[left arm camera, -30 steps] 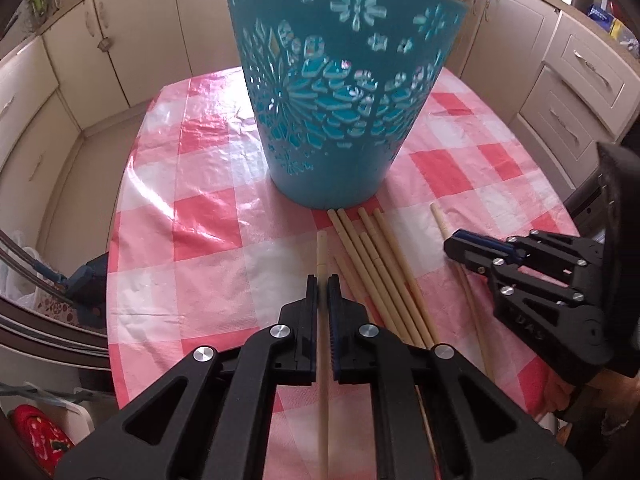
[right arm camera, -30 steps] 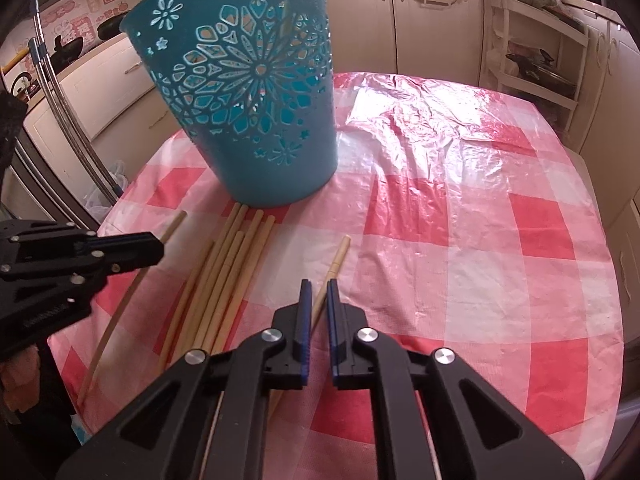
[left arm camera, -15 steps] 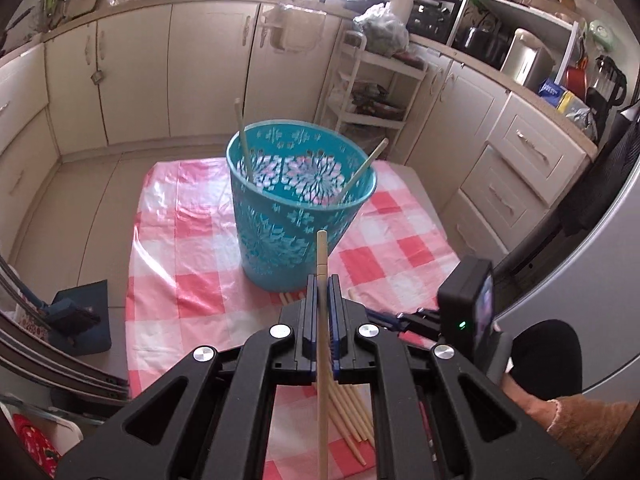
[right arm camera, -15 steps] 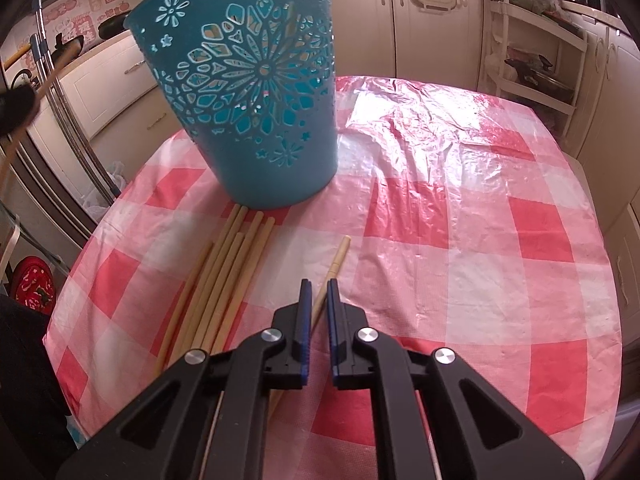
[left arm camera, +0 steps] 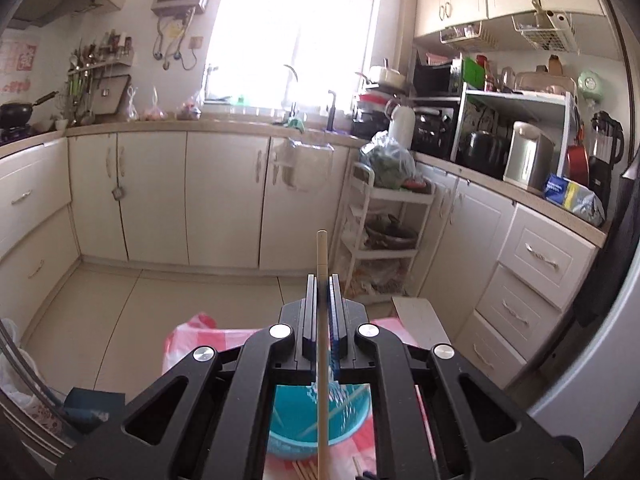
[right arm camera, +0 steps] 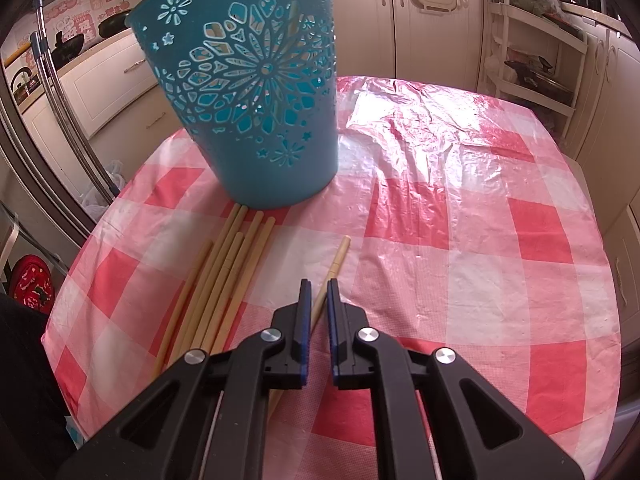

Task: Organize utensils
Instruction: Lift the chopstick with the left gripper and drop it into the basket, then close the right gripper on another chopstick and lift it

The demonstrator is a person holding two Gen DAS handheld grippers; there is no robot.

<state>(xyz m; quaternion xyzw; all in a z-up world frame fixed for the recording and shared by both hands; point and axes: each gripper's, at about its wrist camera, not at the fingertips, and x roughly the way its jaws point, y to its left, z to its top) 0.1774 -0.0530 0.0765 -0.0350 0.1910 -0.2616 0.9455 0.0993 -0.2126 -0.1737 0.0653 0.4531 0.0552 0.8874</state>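
Note:
My left gripper is shut on a long wooden chopstick and holds it upright, high above the teal cut-out basket, whose inside shows chopsticks leaning. In the right wrist view the same basket stands on the red-and-white checked table. Several chopsticks lie in a bundle in front of it. A single chopstick lies under my right gripper, whose jaws stand a little apart around it, low over the table.
Cream kitchen cabinets and a white shelf trolley stand beyond the table. A counter with appliances runs along the right. A chrome rail is left of the table.
My left gripper has lifted its chopstick from the table to high above the basket and tilted up to face the kitchen. My right gripper has stayed over the single chopstick.

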